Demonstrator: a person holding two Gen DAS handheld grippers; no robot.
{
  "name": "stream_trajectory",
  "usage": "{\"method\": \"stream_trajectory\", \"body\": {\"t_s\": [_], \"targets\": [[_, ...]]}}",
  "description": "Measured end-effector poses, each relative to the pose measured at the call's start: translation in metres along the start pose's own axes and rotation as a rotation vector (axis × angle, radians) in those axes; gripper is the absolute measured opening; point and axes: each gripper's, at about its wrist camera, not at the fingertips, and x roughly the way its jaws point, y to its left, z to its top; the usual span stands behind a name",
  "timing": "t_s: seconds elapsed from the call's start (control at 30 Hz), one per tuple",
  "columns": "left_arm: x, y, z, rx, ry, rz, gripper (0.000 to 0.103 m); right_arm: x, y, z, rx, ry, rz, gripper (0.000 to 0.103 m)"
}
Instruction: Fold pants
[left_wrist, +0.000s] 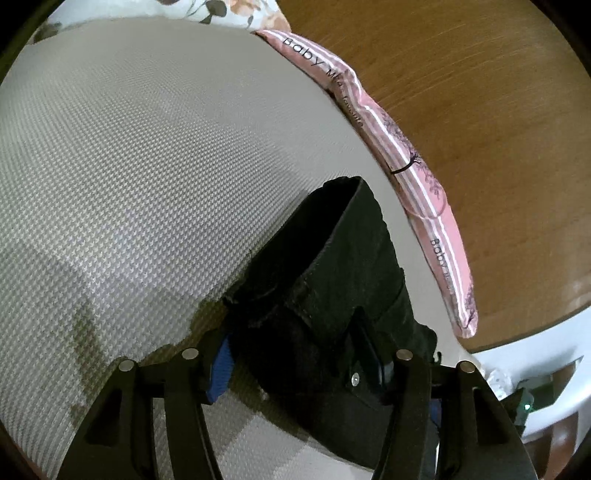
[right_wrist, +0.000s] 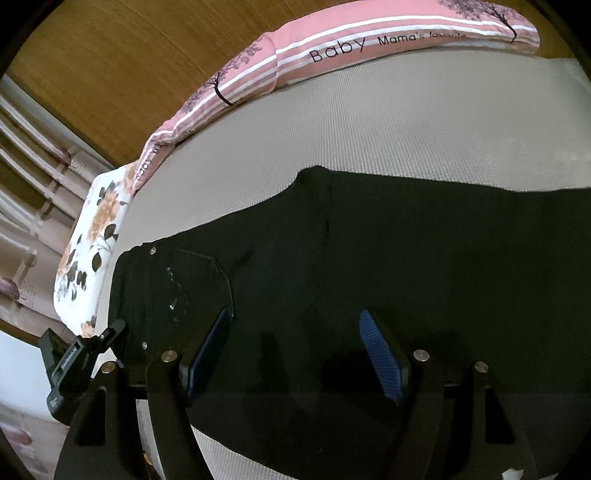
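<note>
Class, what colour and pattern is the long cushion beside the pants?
Pink with white stripes, tree prints and lettering; the cushion shows best in the right wrist view.
</note>
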Motion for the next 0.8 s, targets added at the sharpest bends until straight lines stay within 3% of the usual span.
{"method": "stream_trajectory", "body": {"t_s": [0.07,0.17,0.33,0.6,0.8], "targets": [[0.003,-0.002,-0.001,0.026,0.005,0.048,0.034,-0.001,-0.001,-0.001,0.003,-0.004,-0.006,0.071],[-0.001,-0.010,-0.001,0.055,-0.007,0.063,0.027,-0.005,-0.002,-0.001,0.001,-0.011,-0.019,0.071],[-0.013,-0.050,-0.006,0.227,-0.061,0.117,0.024,-0.013,-0.005,-0.001,-0.003,-0.023,-0.041,0.071],[-0.034,-0.122,-0.012,0.385,-0.077,0.004,0.023,-0.044,-0.026,-0.006,0.017,-0.067,-0.049,0.071],[-0.031,-0.195,-0.034,0.522,-0.054,-0.089,0.023,-0.086,-0.065,-0.010,0.067,-0.117,-0.073,0.071]]}}
